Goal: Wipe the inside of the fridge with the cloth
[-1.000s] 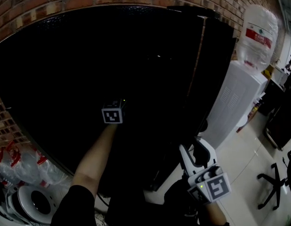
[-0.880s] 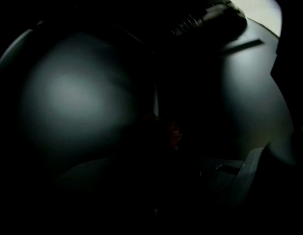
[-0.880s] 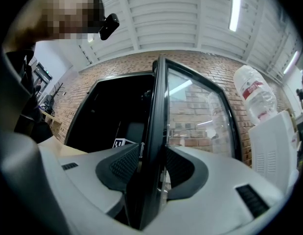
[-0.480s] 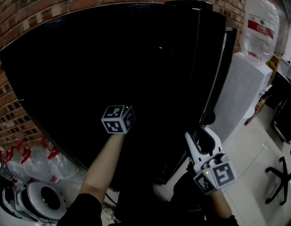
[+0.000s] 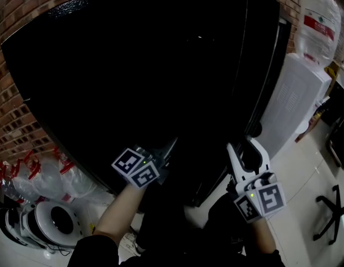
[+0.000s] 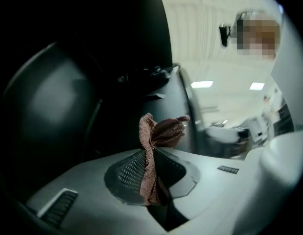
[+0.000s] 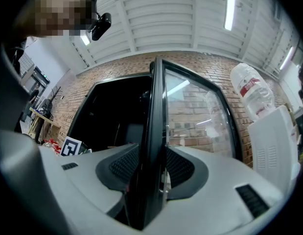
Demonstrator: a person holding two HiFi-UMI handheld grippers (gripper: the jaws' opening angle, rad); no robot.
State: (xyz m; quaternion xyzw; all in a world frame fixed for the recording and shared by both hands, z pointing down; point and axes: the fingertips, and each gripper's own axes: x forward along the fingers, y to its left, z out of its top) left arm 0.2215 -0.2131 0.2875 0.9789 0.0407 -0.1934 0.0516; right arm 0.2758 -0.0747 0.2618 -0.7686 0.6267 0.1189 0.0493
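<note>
Brown cloth (image 6: 150,166) is clenched in the left tongs (image 5: 161,156), with the dark fridge (image 5: 133,71) interior straight ahead, while the right tongs (image 7: 149,173) grasp the door (image 7: 155,106) edge alongside.

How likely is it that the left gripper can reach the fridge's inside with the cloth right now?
Probably yes: the right gripper holds the door open, and nothing visible stands between the cloth in the left gripper and the dark interior.

The fridge (image 5: 133,65) looks near-black in the head view. Ceiling strip lights (image 7: 230,6) glare at one o'clock, and fisheye distortion bends the edges.
</note>
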